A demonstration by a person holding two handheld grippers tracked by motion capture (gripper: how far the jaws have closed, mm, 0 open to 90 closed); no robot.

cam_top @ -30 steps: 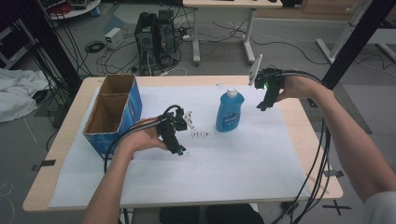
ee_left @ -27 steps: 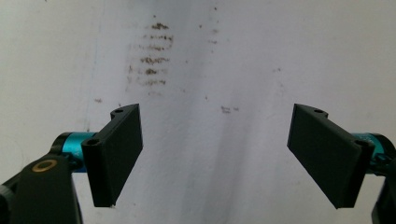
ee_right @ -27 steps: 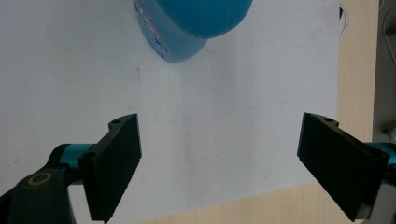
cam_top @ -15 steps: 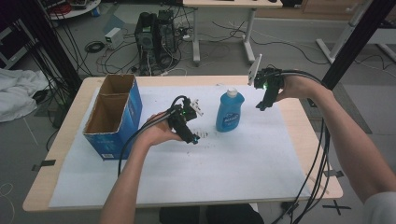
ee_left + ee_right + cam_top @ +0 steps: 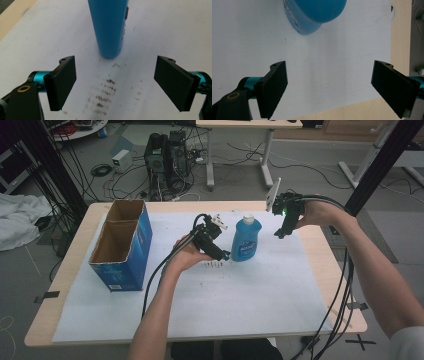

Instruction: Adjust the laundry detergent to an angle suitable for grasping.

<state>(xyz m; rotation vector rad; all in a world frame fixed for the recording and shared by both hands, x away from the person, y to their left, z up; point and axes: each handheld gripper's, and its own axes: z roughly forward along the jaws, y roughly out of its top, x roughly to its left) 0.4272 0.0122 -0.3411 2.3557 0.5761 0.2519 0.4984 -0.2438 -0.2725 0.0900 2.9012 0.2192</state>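
Since 0.5 s ago the left gripper (image 5: 223, 254) has closed in on the upright blue bottle (image 5: 245, 240) at mid-table; jaws spread wide and empty, bottle dead ahead, long axis vertical; the right gripper (image 5: 280, 233), likewise released, hovers farther off.

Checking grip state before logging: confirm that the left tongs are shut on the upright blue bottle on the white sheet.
Not shut: the left gripper view shows the left tongs open, jaws wide apart and short of the blue bottle, which stands upright on the white sheet.
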